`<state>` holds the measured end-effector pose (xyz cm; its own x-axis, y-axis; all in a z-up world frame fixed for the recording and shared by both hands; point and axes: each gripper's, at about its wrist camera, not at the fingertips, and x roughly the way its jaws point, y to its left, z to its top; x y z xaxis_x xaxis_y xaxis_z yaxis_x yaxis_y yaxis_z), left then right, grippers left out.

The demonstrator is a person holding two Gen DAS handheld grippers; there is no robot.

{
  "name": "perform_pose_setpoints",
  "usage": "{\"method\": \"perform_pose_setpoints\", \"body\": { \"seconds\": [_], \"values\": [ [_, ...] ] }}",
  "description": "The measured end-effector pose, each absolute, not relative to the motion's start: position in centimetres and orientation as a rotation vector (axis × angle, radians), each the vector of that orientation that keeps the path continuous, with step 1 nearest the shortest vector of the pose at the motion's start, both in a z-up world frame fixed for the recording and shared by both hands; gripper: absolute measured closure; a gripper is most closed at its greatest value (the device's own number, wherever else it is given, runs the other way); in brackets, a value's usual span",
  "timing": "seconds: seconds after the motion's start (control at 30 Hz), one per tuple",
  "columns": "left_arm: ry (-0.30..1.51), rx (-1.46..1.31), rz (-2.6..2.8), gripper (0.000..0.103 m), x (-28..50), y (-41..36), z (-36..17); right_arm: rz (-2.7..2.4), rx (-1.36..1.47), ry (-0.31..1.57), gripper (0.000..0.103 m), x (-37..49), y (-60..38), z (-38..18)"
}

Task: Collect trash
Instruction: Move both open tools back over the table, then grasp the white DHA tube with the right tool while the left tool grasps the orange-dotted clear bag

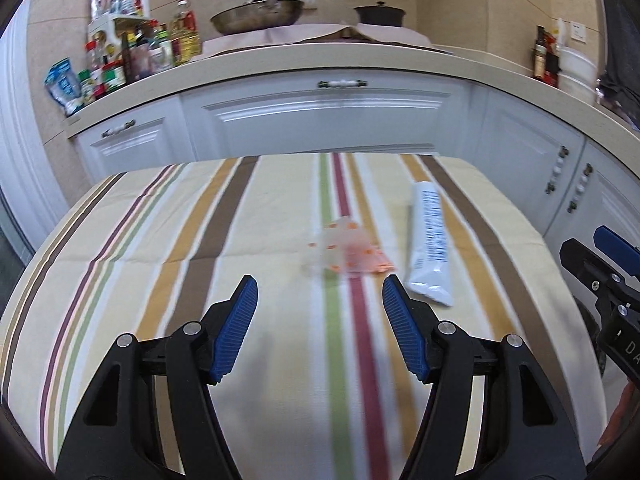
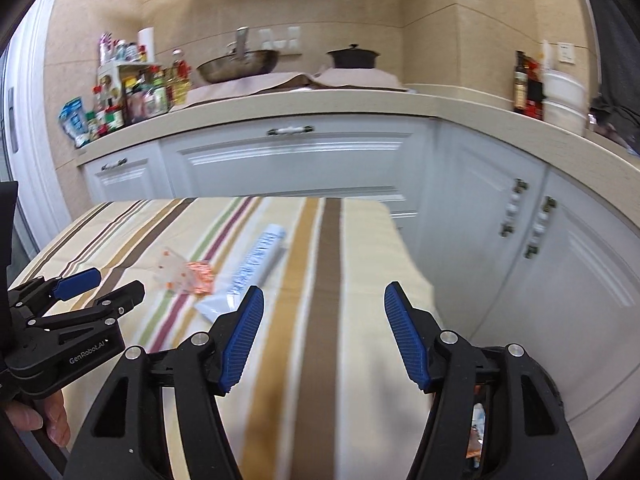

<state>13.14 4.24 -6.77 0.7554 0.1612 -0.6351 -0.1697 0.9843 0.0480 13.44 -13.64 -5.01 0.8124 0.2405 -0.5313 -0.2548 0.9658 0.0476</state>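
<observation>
**Striped desk before white kitchen cabinets**

On the striped cloth of the desk (image 1: 200, 240), a clear, orange-printed wrapper (image 1: 346, 250) is seen near the middle, with a white tube (image 1: 430, 240) lying just beside it to the right. Both the left tongs (image 1: 319, 292) and the right tongs (image 2: 324, 300) are held apart and empty above the cloth. At the far side, white cabinets (image 1: 328, 120) are topped by a beige counter carrying bottles (image 1: 140, 52), a wok (image 1: 258, 16) and a dark pot (image 1: 379, 14).
</observation>
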Motion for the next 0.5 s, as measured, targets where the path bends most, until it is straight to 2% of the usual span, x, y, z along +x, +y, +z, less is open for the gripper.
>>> {"method": "perform_pose_setpoints", "body": {
  "seconds": [0.5],
  "values": [
    [0.733,-0.102,0.309,0.040,12.4,13.5,-8.2,0.313,-0.046,0.669,0.041,17.4,-7.3,-6.7]
  ]
}}
